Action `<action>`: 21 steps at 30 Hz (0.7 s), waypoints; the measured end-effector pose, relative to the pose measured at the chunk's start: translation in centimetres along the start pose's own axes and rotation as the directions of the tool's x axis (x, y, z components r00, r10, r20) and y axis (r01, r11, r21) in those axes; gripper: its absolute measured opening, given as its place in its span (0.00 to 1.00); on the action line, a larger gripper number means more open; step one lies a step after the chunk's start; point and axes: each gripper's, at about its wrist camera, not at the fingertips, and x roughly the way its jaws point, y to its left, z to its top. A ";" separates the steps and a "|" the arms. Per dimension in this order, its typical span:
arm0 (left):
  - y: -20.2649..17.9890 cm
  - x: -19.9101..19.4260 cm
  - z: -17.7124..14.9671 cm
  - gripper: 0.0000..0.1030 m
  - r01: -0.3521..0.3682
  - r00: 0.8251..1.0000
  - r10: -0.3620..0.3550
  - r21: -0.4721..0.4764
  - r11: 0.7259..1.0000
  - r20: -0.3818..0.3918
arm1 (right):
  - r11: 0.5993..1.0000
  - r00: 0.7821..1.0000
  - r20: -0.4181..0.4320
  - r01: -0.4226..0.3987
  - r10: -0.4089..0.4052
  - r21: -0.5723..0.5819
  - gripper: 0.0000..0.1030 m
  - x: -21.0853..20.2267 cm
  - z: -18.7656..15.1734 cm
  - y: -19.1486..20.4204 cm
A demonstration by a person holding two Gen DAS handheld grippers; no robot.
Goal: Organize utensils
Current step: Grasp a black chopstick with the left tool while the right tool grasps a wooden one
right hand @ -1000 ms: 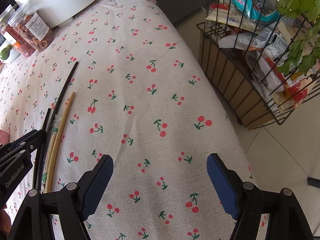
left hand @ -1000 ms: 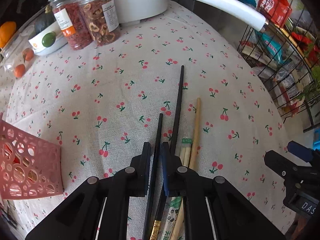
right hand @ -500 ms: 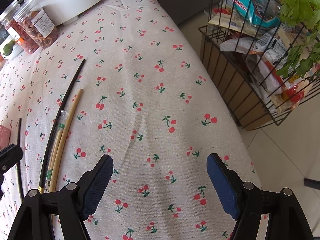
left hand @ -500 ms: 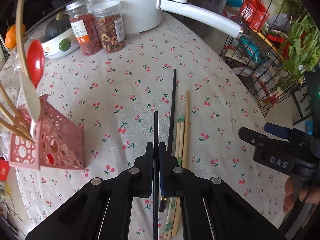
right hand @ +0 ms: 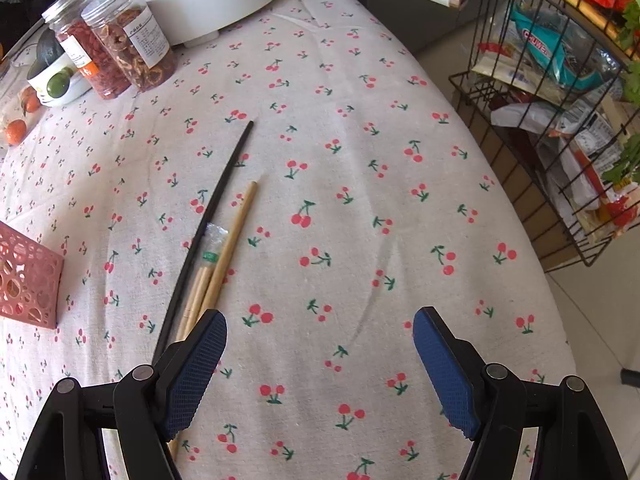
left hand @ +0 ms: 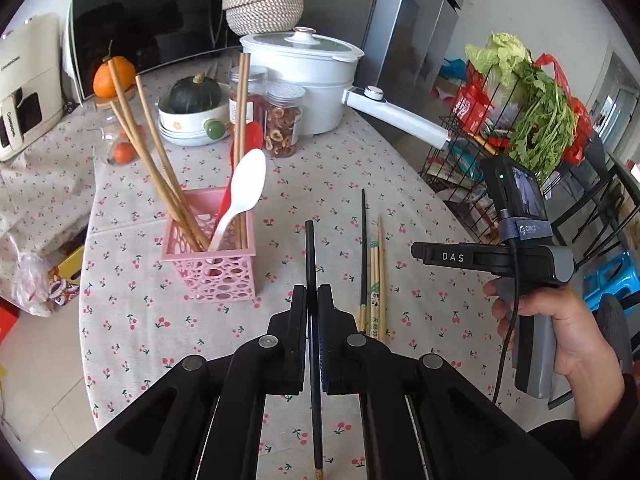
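Note:
My left gripper (left hand: 312,300) is shut on a black chopstick (left hand: 310,256) and holds it lifted above the table, to the right of the pink holder (left hand: 212,270). The holder has wooden chopsticks (left hand: 160,168), a white spoon (left hand: 240,196) and a red spoon in it. On the cloth lie another black chopstick (left hand: 363,248) (right hand: 208,220) and wooden chopsticks (left hand: 378,276) (right hand: 228,248). My right gripper (right hand: 320,360) is open and empty just right of them; it also shows in the left wrist view (left hand: 420,248).
Two jars (left hand: 282,124), a white pot (left hand: 304,76) with a long handle, a bowl with a squash (left hand: 192,116) and a microwave stand at the back. A wire rack (right hand: 560,120) with groceries stands off the table's right edge.
My left gripper closed on the black chopstick and lifted it up off the cloth, so the holder came into view. My right gripper moved closer to the remaining chopsticks.

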 end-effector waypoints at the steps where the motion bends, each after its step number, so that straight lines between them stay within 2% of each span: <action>1: 0.3 -0.1 0.1 0.04 -0.001 1.000 0.001 -0.003 1.000 0.006 | 1.000 1.000 0.015 -0.005 0.005 0.006 0.79 0.1 0.3 0.3; 4: 1.1 -0.2 0.1 0.04 0.013 1.000 -0.013 -0.012 1.000 0.011 | 1.000 0.999 0.051 -0.009 0.008 0.019 0.78 0.9 1.4 1.2; 8: 1.8 -0.4 0.0 0.05 0.029 1.000 -0.028 -0.009 1.000 0.007 | 0.999 0.995 0.098 0.011 -0.016 0.048 0.57 2.3 2.6 2.4; 12: 2.6 -0.3 0.0 0.05 0.041 0.999 -0.041 -0.021 0.999 0.002 | 0.995 0.996 0.091 0.011 -0.019 0.097 0.41 4.3 3.0 2.8; 15: 3.3 -0.1 0.0 0.05 0.057 0.998 -0.058 -0.034 0.998 -0.006 | 0.995 0.995 0.087 0.033 -0.041 0.093 0.36 5.4 3.1 3.2; 19: 4.0 0.0 -0.1 0.05 0.062 0.998 -0.063 -0.049 0.997 -0.010 | 0.992 0.990 0.067 0.126 -0.127 0.010 0.36 6.0 3.2 4.8; 21: 4.5 -0.1 -0.1 0.05 0.060 0.998 -0.060 -0.064 0.996 -0.010 | 0.993 0.991 0.064 0.117 -0.117 0.012 0.36 6.0 3.1 4.6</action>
